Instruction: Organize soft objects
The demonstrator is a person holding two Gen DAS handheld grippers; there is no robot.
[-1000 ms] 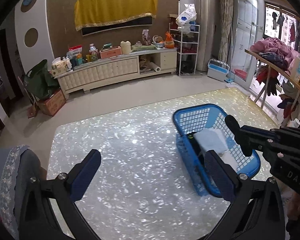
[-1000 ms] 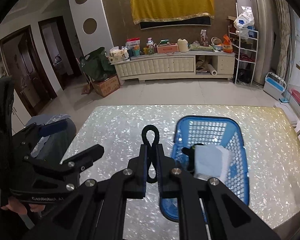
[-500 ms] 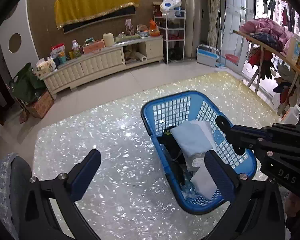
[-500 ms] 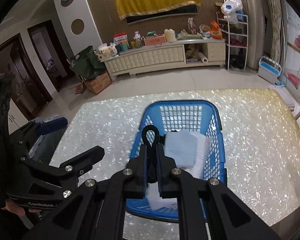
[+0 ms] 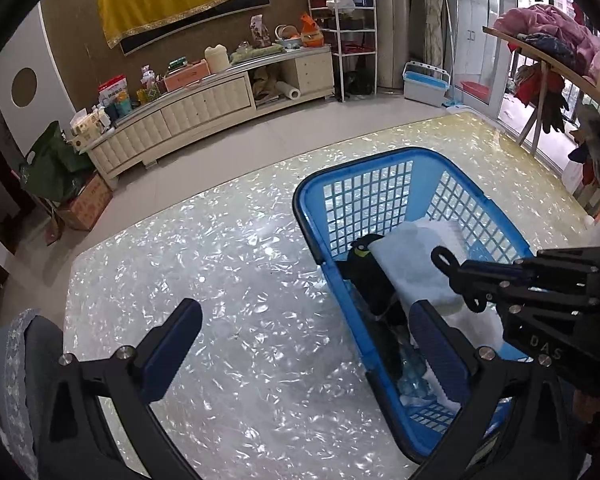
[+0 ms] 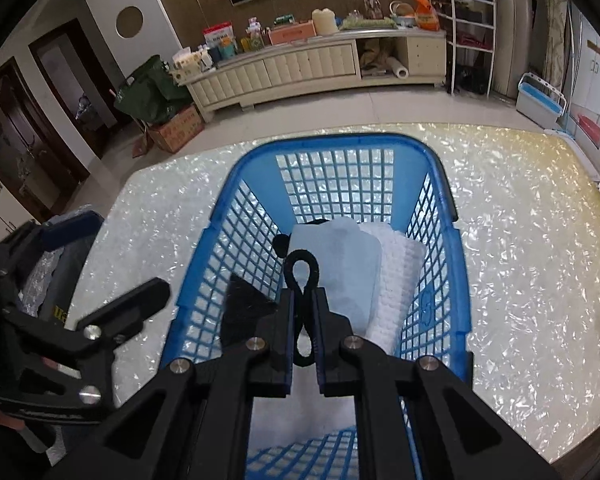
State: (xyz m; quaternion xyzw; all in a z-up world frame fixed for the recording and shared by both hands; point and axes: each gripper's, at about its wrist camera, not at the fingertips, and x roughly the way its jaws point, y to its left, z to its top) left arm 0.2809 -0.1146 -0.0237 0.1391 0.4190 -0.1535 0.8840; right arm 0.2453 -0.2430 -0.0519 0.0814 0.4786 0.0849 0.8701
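Note:
A blue mesh basket (image 6: pixel 340 141) stands on the pearly table. In it lie a light blue cloth (image 6: pixel 340 258), a white waffle towel (image 6: pixel 400 280) and a black item (image 6: pixel 240 306). My right gripper (image 6: pixel 303 298) is shut on a black elastic loop (image 6: pixel 301 266) and hangs over the basket's inside, just above the cloths. In the left wrist view my left gripper (image 5: pixel 304 312) is open with nothing between its fingers. It stands astride the basket's (image 5: pixel 364 160) near left wall. The right gripper (image 5: pixel 466 278) with the loop (image 5: pixel 440 255) comes in from the right.
The glittering tabletop (image 5: pixel 220 280) spreads to the left of the basket. A padded chair back (image 5: pixel 8 360) is at the table's near left corner. Beyond the table are a long low cabinet (image 5: pixel 200 108) and, at right, a rack piled with clothes (image 5: pixel 540 28).
Both grippers have come down and closer to the basket, which now fills more of each view. The right gripper, still shut on the loop, has moved from beside the basket to over its inside.

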